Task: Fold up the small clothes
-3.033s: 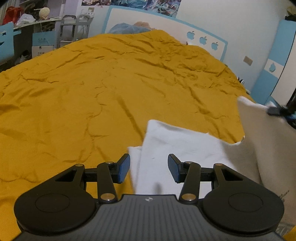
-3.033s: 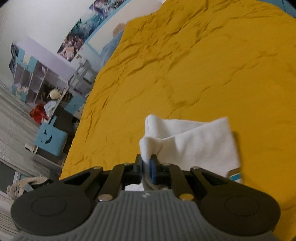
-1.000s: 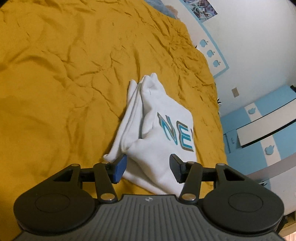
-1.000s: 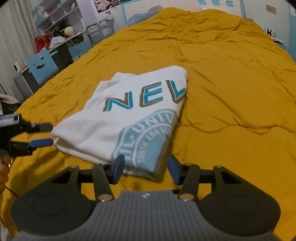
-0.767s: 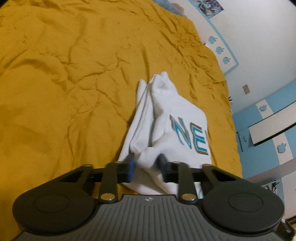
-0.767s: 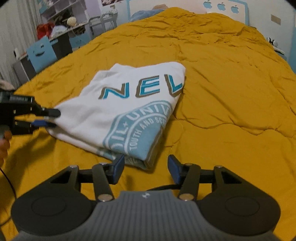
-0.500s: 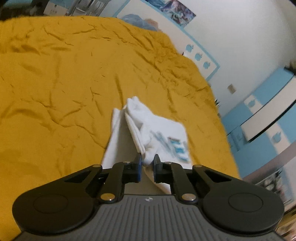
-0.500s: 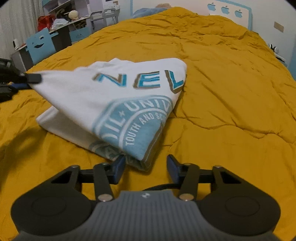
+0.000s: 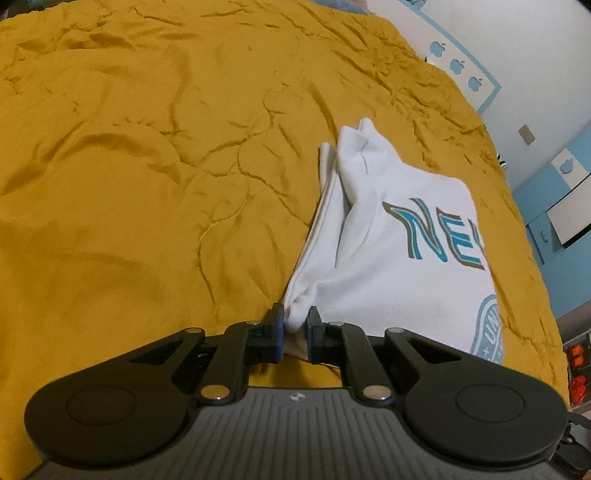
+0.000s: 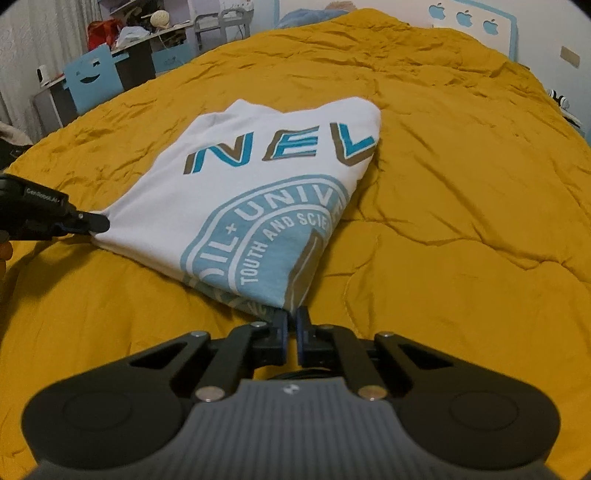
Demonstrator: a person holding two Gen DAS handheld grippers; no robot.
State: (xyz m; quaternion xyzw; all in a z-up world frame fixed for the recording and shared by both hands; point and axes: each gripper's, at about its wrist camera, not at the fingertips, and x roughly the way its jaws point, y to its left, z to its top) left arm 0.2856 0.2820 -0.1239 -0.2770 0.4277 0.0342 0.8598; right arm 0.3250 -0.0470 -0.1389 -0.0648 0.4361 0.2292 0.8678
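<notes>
A folded white T-shirt with teal "NEL" lettering and a round teal emblem lies on the mustard-yellow bedspread. My left gripper is shut on the shirt's near left corner, white cloth bunched between its blue pads. In the right wrist view the left gripper shows at the left edge, clamped on that same corner. My right gripper is shut on the near right corner, at the emblem's lower edge, with only a thin fold of cloth pinched.
The bed fills both views. A headboard with blue apple shapes stands against the far wall. A blue chair, a desk and cluttered shelves stand off the bed's left side. Blue cabinets line the right wall.
Both grippers went from open to shut on the shirt's two near corners. The left one lifted its corner briefly, then lowered it; the right one sank onto the near right corner.
</notes>
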